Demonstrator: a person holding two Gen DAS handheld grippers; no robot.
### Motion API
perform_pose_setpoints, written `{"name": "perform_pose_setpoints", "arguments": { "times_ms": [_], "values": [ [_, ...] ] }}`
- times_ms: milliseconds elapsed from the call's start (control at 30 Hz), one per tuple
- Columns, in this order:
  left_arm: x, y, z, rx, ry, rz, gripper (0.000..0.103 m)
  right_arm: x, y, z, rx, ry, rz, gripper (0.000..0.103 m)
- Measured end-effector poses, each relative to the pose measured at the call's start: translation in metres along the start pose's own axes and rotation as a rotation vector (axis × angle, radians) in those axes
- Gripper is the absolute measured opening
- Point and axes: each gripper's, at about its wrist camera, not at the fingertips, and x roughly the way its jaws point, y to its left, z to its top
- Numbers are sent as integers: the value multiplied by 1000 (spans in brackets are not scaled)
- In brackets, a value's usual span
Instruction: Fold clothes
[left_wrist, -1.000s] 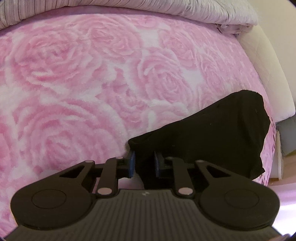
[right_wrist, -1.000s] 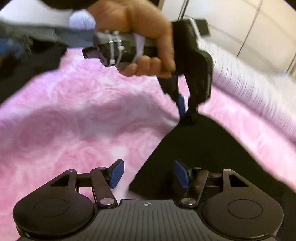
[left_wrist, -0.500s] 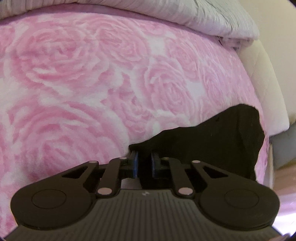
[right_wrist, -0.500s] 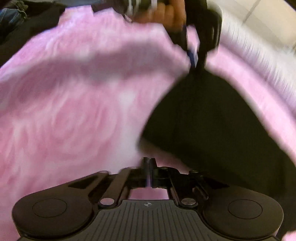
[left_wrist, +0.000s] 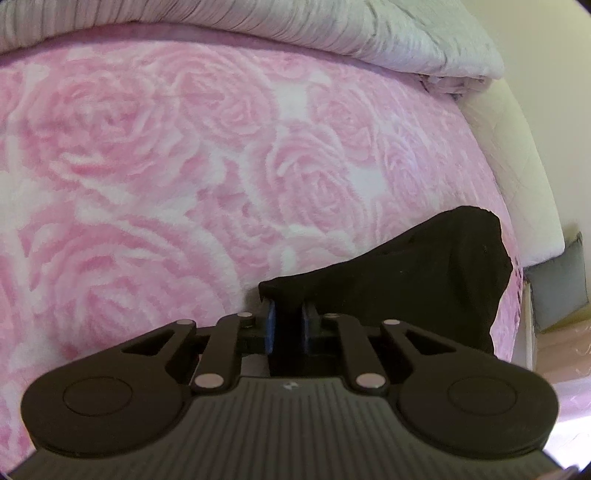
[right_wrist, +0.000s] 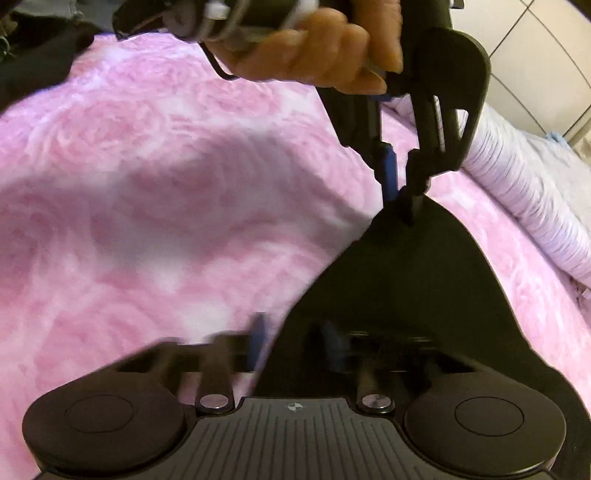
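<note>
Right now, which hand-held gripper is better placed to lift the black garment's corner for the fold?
Left. The left hand-held gripper is shut on the black garment; the right hand-held gripper has just been opening, garment edge between its jaws, seemingly unpinched.

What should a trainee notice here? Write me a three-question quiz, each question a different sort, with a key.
1. True or false: the left gripper is shut on an edge of the black garment.
2. The surface under the garment is: A) a bare wooden table, B) a pink rose-patterned blanket, C) a green towel.
3. Short answer: what lies along the blanket's far edge?

Key:
1. True: black cloth sits pinched between the blue pads.
2. B.
3. A pale grey ribbed quilt.
</note>
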Motion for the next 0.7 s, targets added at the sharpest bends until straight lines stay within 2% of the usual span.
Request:
{"name": "perform_pose_setpoints", "arguments": {
  "times_ms": [33, 167, 267, 333, 400, 433, 533, 700],
  "values": [
    [3, 1, 1, -1, 7, -1, 10, -8, -5, -5, 2, 0, 15, 5],
    [13, 11, 1, -59, 9, -27, 10, -34, -13, -30, -29, -4, 31, 5],
    [9, 15, -1, -94, -9, -29, 11, -36, -11, -27, -41, 4, 46, 7],
    [2, 18, -2, -103, -21, -22, 14, -39, -9, -26, -42, 5, 61, 12],
    [-8, 21, -4, -110, -40, -12, 16, -49, -7, -29, -27, 6, 91, 22],
    [-13, 21, -5, -114, -48, -7, 16, -54, -9, -33, -3, 14, 103, 27],
    [-27, 15, -11, -83, -57, 14, 16, -71, -19, -47, 87, 29, 120, 29],
    [-29, -27, -28, 98, -34, 30, 17, -101, -87, -97, 445, -30, 26, 35]
  ]
}}
